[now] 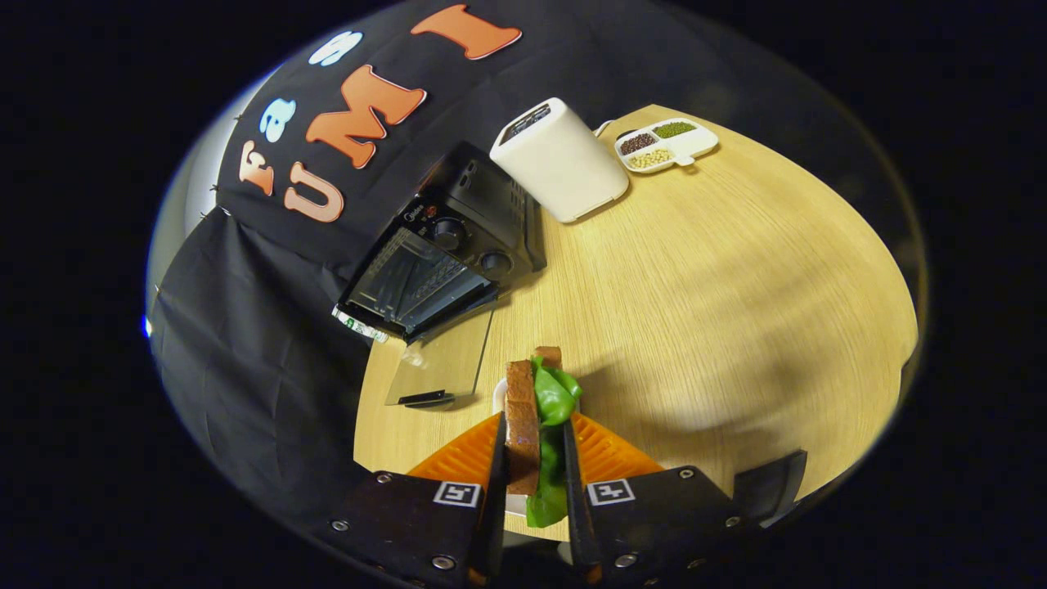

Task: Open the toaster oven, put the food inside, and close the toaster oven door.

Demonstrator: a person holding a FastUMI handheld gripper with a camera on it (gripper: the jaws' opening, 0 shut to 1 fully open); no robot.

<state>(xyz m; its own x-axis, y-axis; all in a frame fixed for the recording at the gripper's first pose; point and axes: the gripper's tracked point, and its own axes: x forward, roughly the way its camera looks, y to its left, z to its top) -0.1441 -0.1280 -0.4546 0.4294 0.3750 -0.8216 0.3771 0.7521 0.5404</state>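
- Gripper view: the gripper (536, 458) has both fingers pressed on a sandwich (536, 417), brown bread with a green leaf hanging out of one side, held on edge between them.
- Under the sandwich a bit of white plate (499, 394) peeks out; I can't tell whether the food is clear of it yet.
- The toaster oven (446, 245) sits beyond the fingers, off to one side on the wooden table (720, 286), its glass door (442, 364) already folded down flat toward us, the cavity open and dark.
- A white box-like appliance (560, 159) and a divided dish of seeds (667, 143) stand further back, well apart from the route.
- To do this step well, I'd say: lift straight, keep the squeeze even so the leaf doesn't slide out, swing across above the lowered door rather than over its handle edge, and go in level with the rack.
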